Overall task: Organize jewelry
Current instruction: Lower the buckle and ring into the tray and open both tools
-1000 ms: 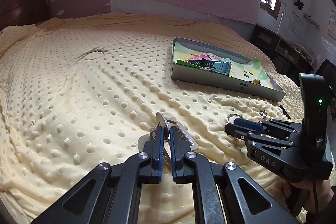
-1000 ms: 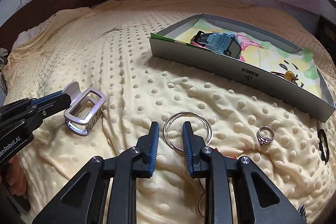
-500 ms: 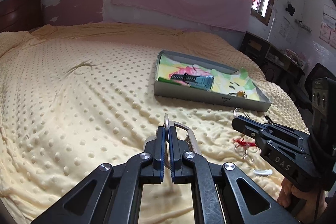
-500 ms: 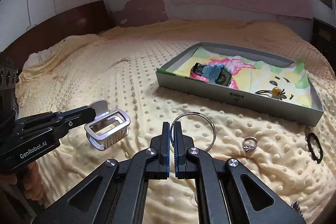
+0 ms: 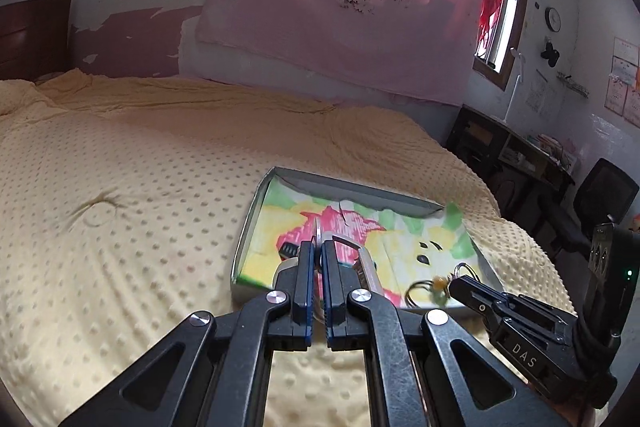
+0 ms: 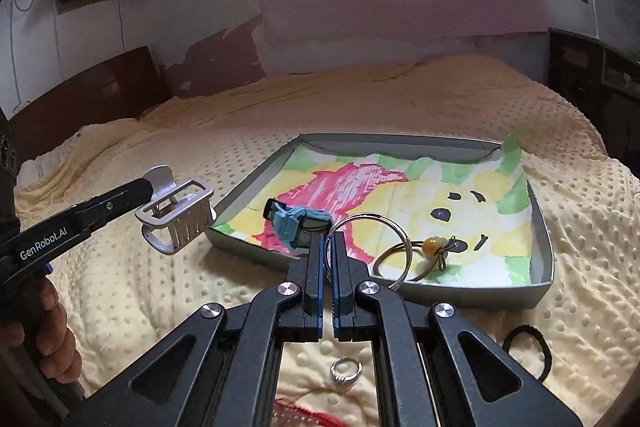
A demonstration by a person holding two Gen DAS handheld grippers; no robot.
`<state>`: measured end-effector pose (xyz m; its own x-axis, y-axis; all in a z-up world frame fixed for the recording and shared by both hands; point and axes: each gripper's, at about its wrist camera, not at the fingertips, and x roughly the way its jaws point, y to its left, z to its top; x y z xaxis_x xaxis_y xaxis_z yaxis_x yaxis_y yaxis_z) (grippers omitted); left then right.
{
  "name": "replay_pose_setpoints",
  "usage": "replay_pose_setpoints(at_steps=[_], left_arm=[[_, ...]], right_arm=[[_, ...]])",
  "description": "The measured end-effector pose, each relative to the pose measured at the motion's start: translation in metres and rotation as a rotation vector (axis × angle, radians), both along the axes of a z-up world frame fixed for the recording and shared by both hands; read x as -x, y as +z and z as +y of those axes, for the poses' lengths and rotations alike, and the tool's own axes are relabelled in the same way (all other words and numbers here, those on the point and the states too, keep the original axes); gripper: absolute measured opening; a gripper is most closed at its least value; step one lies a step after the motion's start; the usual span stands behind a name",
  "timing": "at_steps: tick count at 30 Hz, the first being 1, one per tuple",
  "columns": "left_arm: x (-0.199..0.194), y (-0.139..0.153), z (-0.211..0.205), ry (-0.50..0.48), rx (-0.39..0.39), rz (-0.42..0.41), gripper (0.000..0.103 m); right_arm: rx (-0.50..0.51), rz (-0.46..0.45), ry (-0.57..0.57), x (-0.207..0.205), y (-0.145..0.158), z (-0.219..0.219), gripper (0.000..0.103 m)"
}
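Hovering nearer tray [image 6: 542, 259]; clip [image 6: 180, 215], ring [image 6: 370, 247]

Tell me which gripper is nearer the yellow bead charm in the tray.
Right. The right gripper, holding the metal ring, hangs just beside the yellow bead charm; the left gripper, gripping the silver clasp, sits outside the tray.

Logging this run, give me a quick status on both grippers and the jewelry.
Left gripper shut on silver clasp, beside tray. Right gripper shut on large ring, over tray. Small ring and black band on blanket. Nothing blocking.
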<state>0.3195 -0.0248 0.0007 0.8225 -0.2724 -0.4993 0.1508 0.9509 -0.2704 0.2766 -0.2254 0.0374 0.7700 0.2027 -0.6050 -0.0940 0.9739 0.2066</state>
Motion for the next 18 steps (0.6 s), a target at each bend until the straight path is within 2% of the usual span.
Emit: replay_pose_setpoints(at_steps=[5,10,18], left_arm=[[-0.031,-0.022,-0.010,-0.018,-0.010,0.047,0.004],[-0.046,-0.044,-0.010,-0.010,-0.009,0.105,0.004],[-0.044,-0.046,-0.009,-0.006,0.009,0.117,0.004]], right_arm=[[0.020,0.065,-0.006,-0.029,-0.021,0.006,0.003],[0.034,0.124,-0.005,-0.043,-0.041,0.011,0.003],[0.004,0.154,-0.022,-0.047,-0.053,0.005,0.004]])
